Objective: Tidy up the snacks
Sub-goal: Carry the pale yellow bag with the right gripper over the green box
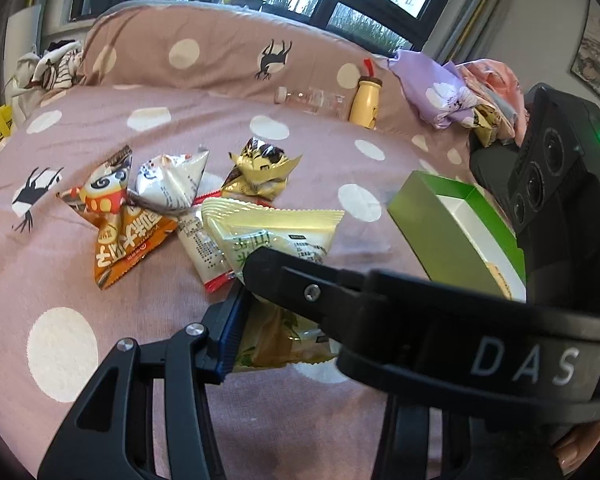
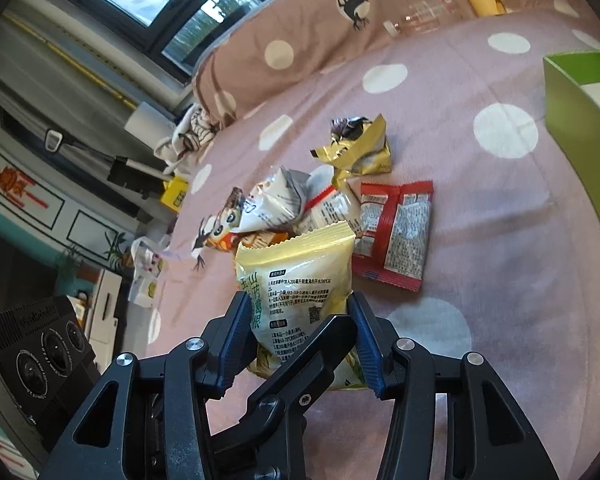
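Item under inspection: a pale yellow snack packet (image 2: 300, 292), printed with green characters and black text, lying on the pink polka-dot bedspread (image 2: 500, 280) at the near edge of a loose heap of other packets. Judged light, soft and crinkly, with a slick film surface and a serrated heat-sealed top; contents probably powder or small pieces, so crushing is a minor concern and slippage the main one. Best hold is across the flat body or on a sealed edge, where the film is doubled. The right gripper (image 2: 300, 336) points forward and down along the bedspread, its blue ribbed fingers (image 2: 236, 340) pressed against both side edges of the packet's lower half; it appears clenched on the packet. A black finger lies across the packet front between them, evidently from the other tool. The left gripper (image 1: 252, 300) comes in from the left side, tilted; one blue pad shows under the packet (image 1: 276, 240) and a black finger over it, apparently pinching the same packet. A green open box (image 1: 452, 232) stands just to the right, the likely destination.
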Demonstrator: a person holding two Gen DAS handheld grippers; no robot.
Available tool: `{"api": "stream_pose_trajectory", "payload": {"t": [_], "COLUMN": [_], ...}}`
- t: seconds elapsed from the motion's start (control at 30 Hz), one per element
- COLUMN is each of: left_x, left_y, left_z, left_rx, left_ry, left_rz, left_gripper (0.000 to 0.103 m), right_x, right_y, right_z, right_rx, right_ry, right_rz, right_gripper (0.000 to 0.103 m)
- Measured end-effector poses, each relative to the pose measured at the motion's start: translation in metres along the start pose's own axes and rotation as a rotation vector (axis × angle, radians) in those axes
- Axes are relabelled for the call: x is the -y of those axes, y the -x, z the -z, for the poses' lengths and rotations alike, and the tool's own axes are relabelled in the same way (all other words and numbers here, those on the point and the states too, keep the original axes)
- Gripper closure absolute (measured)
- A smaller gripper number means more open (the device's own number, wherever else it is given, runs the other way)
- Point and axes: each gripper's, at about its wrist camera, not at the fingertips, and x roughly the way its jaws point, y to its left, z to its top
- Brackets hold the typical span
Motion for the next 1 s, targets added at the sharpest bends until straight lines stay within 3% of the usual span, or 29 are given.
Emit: {"api": "stream_pose_trajectory", "payload": {"t": [0.17, 0.7, 1.0], "left_x": [0.004, 0.026, 0.059], "left_y": [0.012, 0.029, 0.032], "left_z": [-0.001, -0.010, -0.023], "left_rx": [0.061, 0.139, 0.183], "left_ry": [-0.008, -0.073, -0.148], "left_rz": [0.003, -0.008, -0.001], "left_gripper": [0.058, 0.058, 0.058], "right_x": [-0.009, -0.016, -0.005], "right_y": [0.011, 0.042, 0.071], "right_z": [0.001, -0.001, -0.011], "right_rx": [0.044, 0.133, 0.222], "right_ry": [0.027, 0.072, 0.049], "right_rz": [-0.013, -0.045, -0.082], "right_gripper": [0.050, 0.050, 0.050]}}
